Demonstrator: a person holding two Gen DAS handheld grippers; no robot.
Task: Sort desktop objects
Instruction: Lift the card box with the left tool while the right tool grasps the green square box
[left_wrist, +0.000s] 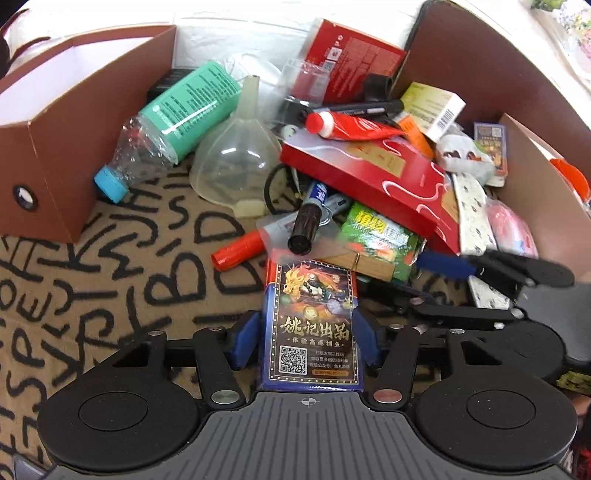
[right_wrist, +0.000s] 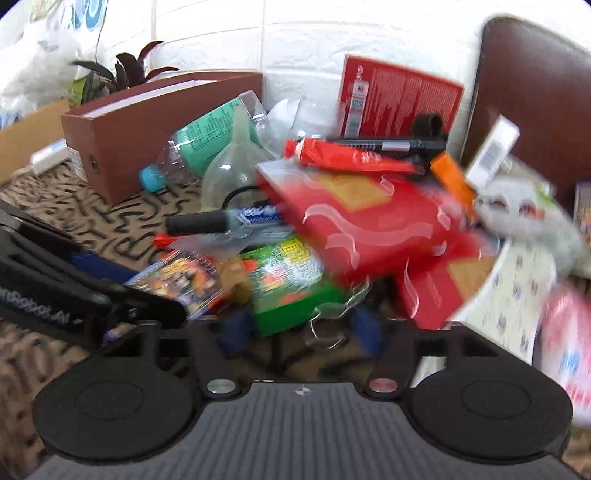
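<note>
Card pack clamped in the left tool, ready to lift out of the pile.

The left tool (left_wrist: 308, 334) is closed on a dragon-printed card pack (left_wrist: 312, 325) at the near edge of the clutter on the desk (left_wrist: 110, 280). The right tool (right_wrist: 301, 326), blurred, has its pads either side of a green packet (right_wrist: 291, 280); whether they press it I cannot tell. Next, probably carry the pack to the brown box (left_wrist: 70, 122) far left, clear of the black marker (left_wrist: 308, 221).
</note>
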